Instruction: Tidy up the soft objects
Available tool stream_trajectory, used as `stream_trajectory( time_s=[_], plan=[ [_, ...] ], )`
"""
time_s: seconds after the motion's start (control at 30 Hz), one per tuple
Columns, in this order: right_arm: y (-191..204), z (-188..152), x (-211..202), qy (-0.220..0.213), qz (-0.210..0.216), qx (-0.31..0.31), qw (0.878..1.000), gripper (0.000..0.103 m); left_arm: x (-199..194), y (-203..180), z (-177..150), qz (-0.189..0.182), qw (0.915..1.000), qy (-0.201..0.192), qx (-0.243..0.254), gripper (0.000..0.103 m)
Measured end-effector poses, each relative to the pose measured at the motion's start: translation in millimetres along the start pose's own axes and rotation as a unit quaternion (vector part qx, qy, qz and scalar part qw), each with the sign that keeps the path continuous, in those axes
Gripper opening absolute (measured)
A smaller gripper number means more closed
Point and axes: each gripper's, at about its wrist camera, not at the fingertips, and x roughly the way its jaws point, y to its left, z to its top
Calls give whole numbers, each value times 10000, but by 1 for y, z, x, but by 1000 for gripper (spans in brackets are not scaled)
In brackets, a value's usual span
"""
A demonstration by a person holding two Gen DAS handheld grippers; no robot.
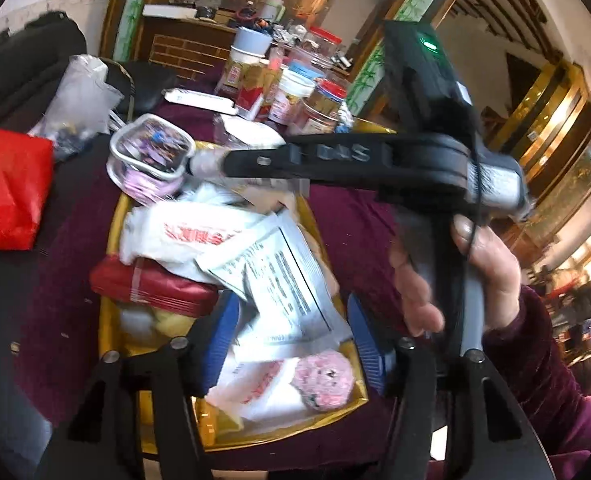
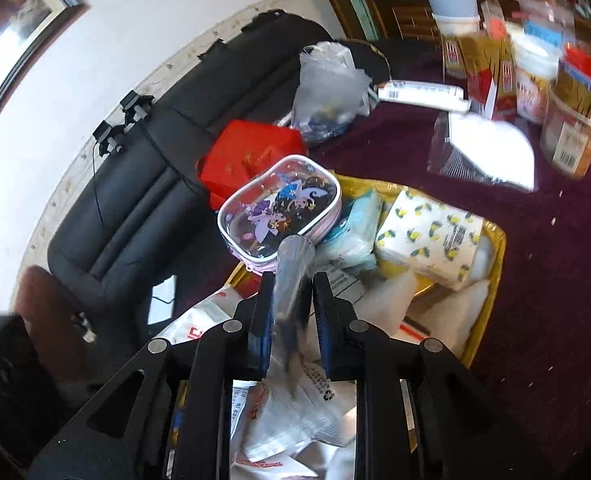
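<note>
A gold tray [image 1: 109,320] [image 2: 495,248] on the maroon tablecloth holds a heap of soft packets: white sachets [image 1: 279,284], a red packet [image 1: 155,284], a pink fluffy ball [image 1: 323,380] and a lemon-print tissue pack [image 2: 431,236]. My left gripper [image 1: 291,344] hangs open just above the sachets, its blue pads apart on either side of them. Reaching in from the right, my right gripper [image 2: 293,320] [image 1: 203,162] is shut on the clear tab of a see-through cartoon pouch [image 2: 279,208] [image 1: 151,152]. That pouch hangs over the tray's far left corner.
A red bag [image 1: 7,188] [image 2: 251,152] and a clear plastic bag [image 1: 83,96] [image 2: 331,88] lie left of the tray. Jars and boxes [image 1: 295,92] [image 2: 535,72] crowd the table's back. A black padded seat [image 2: 135,184] stands beyond the table's left edge.
</note>
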Motion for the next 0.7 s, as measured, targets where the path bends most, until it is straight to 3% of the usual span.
stream_trajectory(
  time_s=[0.1, 0.17, 0.3, 0.5, 0.7],
  plan=[
    [-8, 0, -20, -303, 627, 54, 9976, 25, -7, -7, 0, 498, 9984, -129, 242, 70],
    [-10, 1, -33, -496, 800, 33, 9956, 52, -11, -13, -2, 949, 9945, -250, 363, 71],
    [-14, -9, -63, -874, 929, -25, 9918, 52, -20, -26, -9, 1696, 9822, -566, 568, 73],
    [-70, -66, -126, -1479, 557, 226, 9872, 53, -20, -50, -6, 1923, 9737, -1077, 573, 78],
    [-146, -167, -206, -2206, 651, 1085, 9671, 56, 1, -106, -1, 2111, 9639, -1455, 720, 79]
  ],
)
